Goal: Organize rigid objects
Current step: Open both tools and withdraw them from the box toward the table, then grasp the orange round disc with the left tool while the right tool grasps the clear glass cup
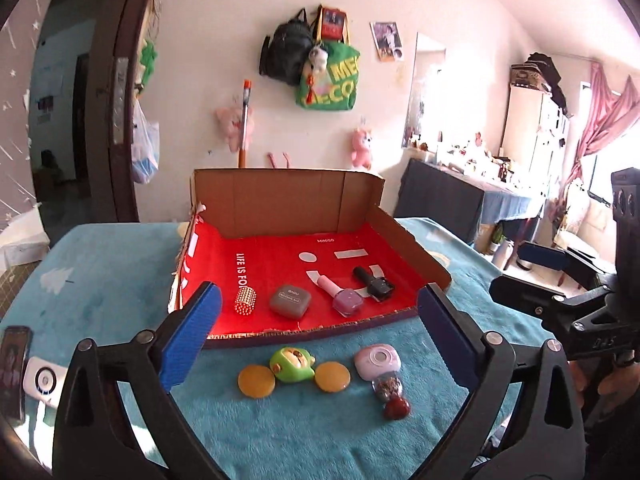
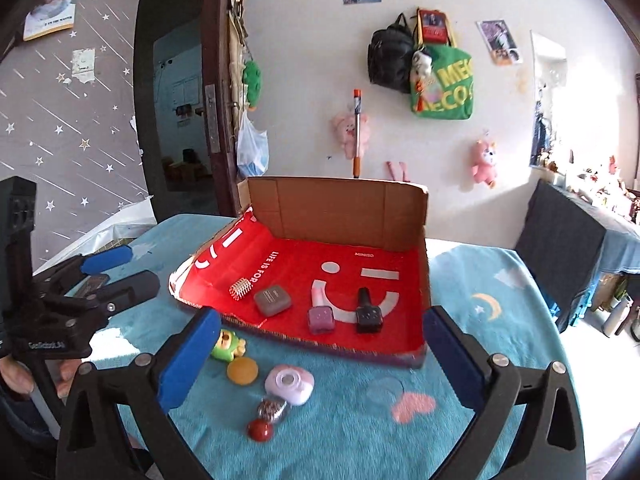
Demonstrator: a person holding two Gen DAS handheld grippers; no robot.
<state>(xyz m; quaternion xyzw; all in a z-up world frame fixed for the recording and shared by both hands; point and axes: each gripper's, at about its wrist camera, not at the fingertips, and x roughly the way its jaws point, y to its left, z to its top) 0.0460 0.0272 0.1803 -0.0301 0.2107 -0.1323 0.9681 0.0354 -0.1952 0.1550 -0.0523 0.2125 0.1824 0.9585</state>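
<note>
While both jaws gape empty, cardboard tray (image 1: pixel 416 248), fluffy teal towel (image 1: pixel 320 432), glossy bottles.

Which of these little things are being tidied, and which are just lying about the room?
Part of the job:
- cardboard box, holding the beaded roller, grey case, pink polish, black polish
- on the blue cloth: green toy, orange discs, lilac case, red-capped bottle

Just lying about:
- bags on the wall
- pink plush toys
- phone
</note>
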